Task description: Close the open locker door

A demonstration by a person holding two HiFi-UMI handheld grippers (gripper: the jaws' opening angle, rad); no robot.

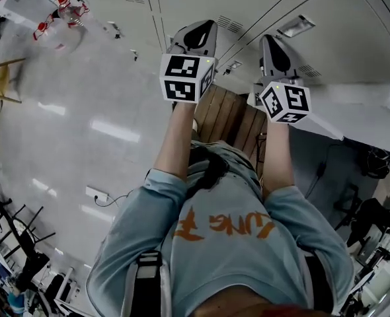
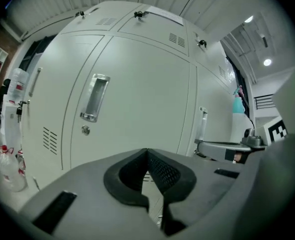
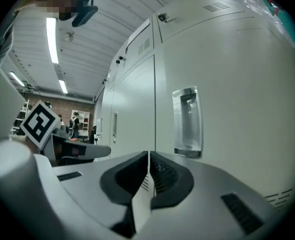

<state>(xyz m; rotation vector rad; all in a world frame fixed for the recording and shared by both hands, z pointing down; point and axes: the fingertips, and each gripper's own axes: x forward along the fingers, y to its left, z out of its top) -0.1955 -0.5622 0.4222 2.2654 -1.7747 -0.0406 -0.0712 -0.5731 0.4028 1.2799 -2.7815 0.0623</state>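
Pale grey locker door (image 2: 137, 94) straight ahead of left gripper (image 2: 146, 154), recessed handle (image 2: 94, 98) on its left side; jaws pressed together, empty. Right of that, right gripper (image 3: 148, 156) also closed on nothing, facing the lockers (image 3: 132, 84), second handle (image 3: 187, 121) just ahead.

I saw pale grey locker doors (image 2: 137, 84) with shiny silver handles (image 2: 94, 98). The marker cubes (image 1: 185, 78) had black and white squares. The fingers (image 2: 126, 178) were black. The person's shirt (image 1: 228, 243) was light blue with orange letters.
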